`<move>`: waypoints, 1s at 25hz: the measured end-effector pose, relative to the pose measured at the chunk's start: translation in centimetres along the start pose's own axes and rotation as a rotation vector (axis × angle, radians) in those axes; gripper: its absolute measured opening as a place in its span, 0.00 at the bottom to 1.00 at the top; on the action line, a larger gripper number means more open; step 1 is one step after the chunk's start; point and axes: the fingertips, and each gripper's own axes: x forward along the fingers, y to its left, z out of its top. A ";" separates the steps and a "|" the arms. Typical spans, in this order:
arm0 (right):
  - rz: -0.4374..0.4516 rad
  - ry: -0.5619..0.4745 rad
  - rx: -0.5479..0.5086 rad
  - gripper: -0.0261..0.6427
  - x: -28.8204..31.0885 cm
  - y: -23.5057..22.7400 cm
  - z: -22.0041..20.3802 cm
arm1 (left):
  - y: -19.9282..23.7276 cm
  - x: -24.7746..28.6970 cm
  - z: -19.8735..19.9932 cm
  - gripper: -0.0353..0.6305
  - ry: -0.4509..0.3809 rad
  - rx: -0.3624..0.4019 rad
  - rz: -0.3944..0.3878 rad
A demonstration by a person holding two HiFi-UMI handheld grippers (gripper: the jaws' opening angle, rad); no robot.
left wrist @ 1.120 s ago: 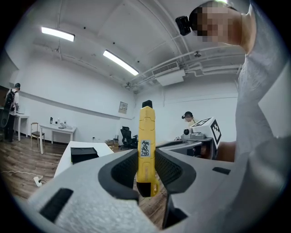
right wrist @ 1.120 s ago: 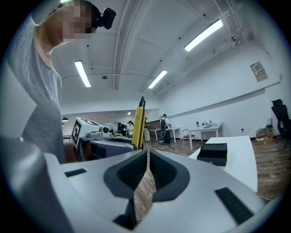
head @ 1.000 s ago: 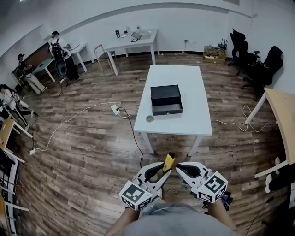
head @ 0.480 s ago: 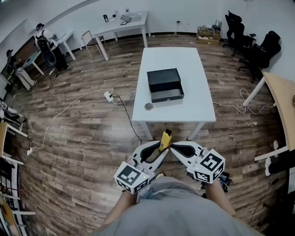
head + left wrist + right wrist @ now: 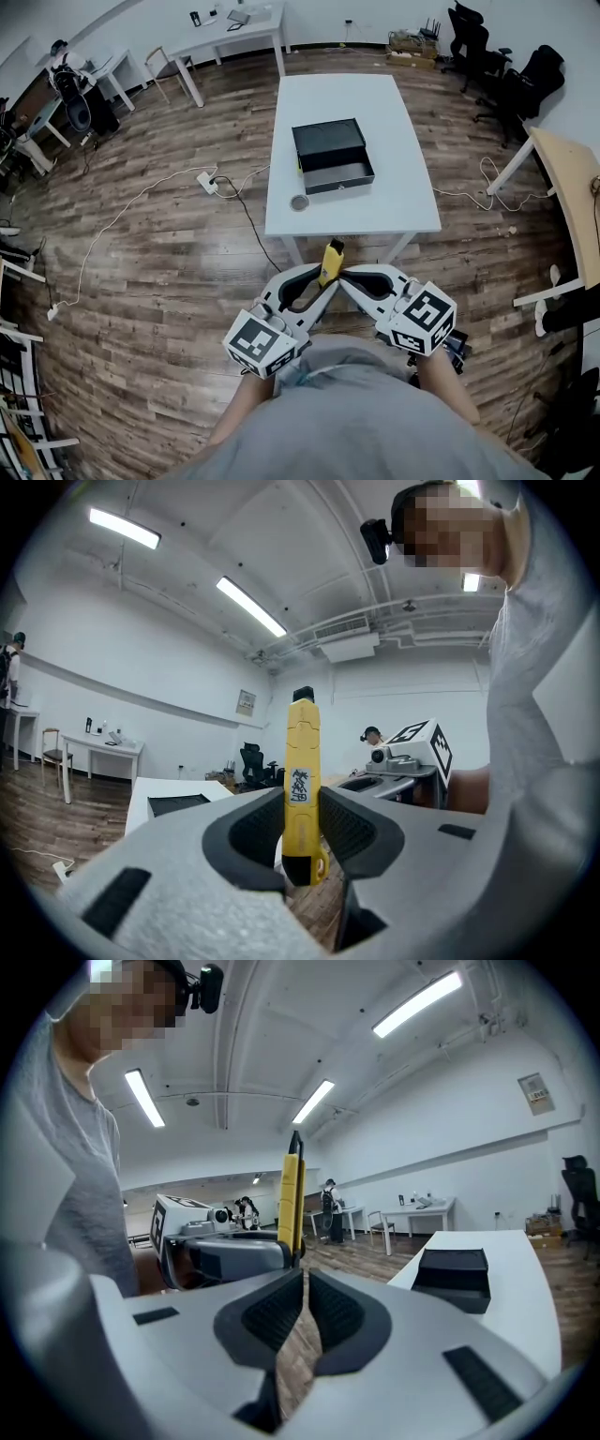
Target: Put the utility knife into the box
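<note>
The left gripper (image 5: 319, 284) squeezed the yellow utility knife (image 5: 331, 260) upright between its 2 jaws, the right gripper (image 5: 352, 277) was pinched together on nothing, and the black box (image 5: 333, 155) sat far ahead on the table (image 5: 375, 211), so a tight, steady carry seemed best.

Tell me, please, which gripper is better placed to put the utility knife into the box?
Left: the left gripper is clamped on the yellow utility knife; the right gripper is shut and empty. The box lies ahead.

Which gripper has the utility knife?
The left gripper: its jaws clamp the yellow utility knife upright. The right gripper is shut, empty.
</note>
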 end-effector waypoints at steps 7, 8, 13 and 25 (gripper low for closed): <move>-0.021 0.017 0.027 0.08 -0.7 -1.7 -0.7 | 0.0 1.9 -0.8 0.24 0.014 -0.031 -0.020; -0.017 0.020 0.032 0.08 -0.6 -2.1 -0.9 | 0.2 2.2 -1.0 0.24 0.018 -0.038 -0.018; 0.014 0.039 0.041 0.08 0.5 -4.9 -0.6 | 2.5 4.3 -1.2 0.24 0.032 -0.062 -0.001; 0.025 0.056 0.014 0.08 1.9 -13.6 1.7 | 7.6 11.6 0.4 0.24 0.041 -0.048 -0.006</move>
